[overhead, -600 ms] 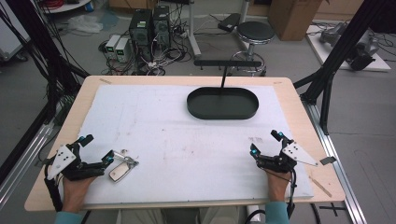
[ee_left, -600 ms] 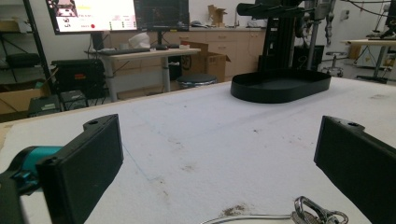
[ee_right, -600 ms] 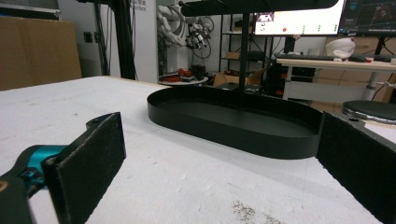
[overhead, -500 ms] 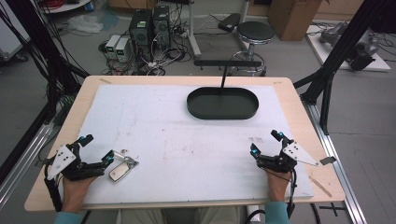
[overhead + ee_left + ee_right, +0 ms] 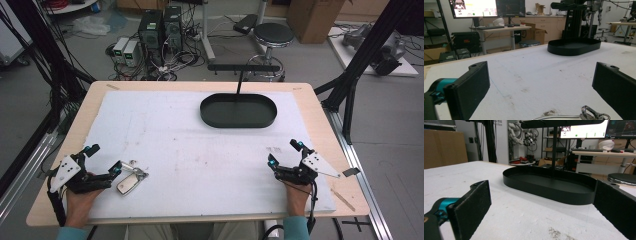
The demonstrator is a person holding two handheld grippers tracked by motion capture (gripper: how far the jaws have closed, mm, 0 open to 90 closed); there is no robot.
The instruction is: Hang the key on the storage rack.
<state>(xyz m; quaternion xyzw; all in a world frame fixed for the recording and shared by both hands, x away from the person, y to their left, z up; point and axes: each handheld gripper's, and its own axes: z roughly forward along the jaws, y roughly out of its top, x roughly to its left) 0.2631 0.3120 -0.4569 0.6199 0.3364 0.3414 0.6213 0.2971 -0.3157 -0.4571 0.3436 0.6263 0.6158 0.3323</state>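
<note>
We see a flat white table [image 5: 200, 150] with a smooth black oval tray [image 5: 238, 111] near its far edge. By the near left corner lies a shiny metal clip [image 5: 129, 181], just beside our left gripper [image 5: 102, 162]; up close, the left gripper view shows its little hook. Both that and the right gripper [image 5: 284, 154] stand wide open, holding nothing.

- From the high view you look forward and down over the whole table [image 5: 200, 150].
- Your left gripper view sits low near the mat, facing the black tray [image 5: 574, 46] far off.
- Your right gripper view, equally low, faces that tray [image 5: 549, 186] from nearer; all three share it.
</note>
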